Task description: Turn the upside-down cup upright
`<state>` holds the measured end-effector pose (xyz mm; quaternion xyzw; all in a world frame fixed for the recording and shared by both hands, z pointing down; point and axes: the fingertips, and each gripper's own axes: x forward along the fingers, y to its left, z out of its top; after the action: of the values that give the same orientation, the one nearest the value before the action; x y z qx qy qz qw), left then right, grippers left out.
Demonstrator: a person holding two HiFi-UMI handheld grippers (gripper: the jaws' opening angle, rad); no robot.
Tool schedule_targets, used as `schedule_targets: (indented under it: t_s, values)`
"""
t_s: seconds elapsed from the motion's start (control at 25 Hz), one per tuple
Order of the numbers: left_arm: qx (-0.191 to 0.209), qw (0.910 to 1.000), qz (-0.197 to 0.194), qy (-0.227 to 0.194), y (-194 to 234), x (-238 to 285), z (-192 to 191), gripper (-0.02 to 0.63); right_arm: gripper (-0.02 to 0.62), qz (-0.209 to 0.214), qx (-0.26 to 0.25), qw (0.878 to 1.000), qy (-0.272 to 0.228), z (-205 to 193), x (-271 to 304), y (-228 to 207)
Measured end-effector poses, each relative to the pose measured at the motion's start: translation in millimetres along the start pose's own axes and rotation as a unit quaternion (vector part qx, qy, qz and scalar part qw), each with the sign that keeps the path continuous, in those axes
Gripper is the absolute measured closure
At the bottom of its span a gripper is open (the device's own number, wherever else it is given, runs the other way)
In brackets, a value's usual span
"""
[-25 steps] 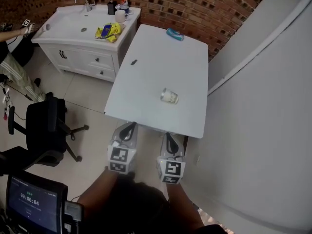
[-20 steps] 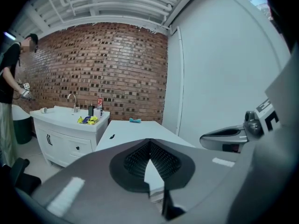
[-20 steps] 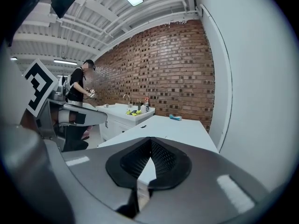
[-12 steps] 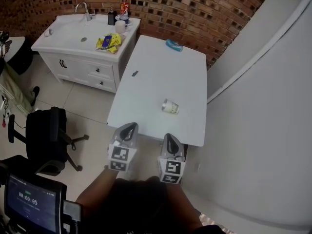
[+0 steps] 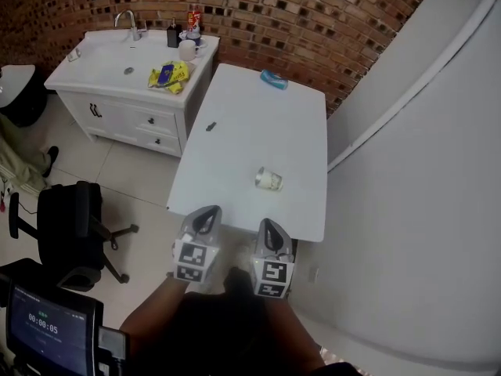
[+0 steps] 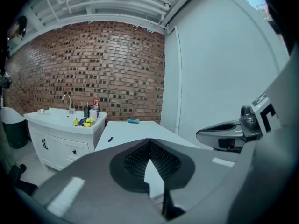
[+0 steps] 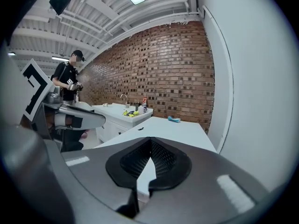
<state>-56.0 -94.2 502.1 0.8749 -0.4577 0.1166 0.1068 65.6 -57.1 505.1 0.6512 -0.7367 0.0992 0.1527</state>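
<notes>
A brick wall [image 5: 313, 22] backs a white sink cabinet [image 5: 94, 73] at the left and one long white table [image 5: 266, 124] beside it; at the table's near edge the left gripper [image 5: 207, 218] hovers with its jaws pressed together on nothing; the single cup [image 5: 268, 179] sits on the table's near half, ahead of both tools and well apart from them; the right gripper [image 5: 271, 233] is likewise closed and empty; I judge this the approach, nothing yet grasped; next, one of the two grippers must open, reach forward and close on the cup's wall before flipping it
</notes>
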Motion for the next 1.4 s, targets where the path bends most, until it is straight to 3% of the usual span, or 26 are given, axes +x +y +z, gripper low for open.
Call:
schedule_targets:
  t_s: [0.24, 0.76, 1.4]
  values:
    - [0.004, 0.9999, -0.011, 0.000, -0.9, 17.3, 0.7, 0.609, 0.581, 0.007, 0.002, 1.000, 0.010, -6.2, 19.9, -4.2]
    - [-0.012, 0.9997, 0.011, 0.020, 14.2, 63.9, -9.8, 0.609, 0.581, 0.030, -0.007, 0.998, 0.046, -25.6, 65.4, -25.9]
    - [-0.018, 0.9986, 0.016, 0.047, 20.5, 121.2, -24.6, 0.609, 0.581, 0.018, -0.024, 0.997, 0.073, -41.3, 109.2, -73.6]
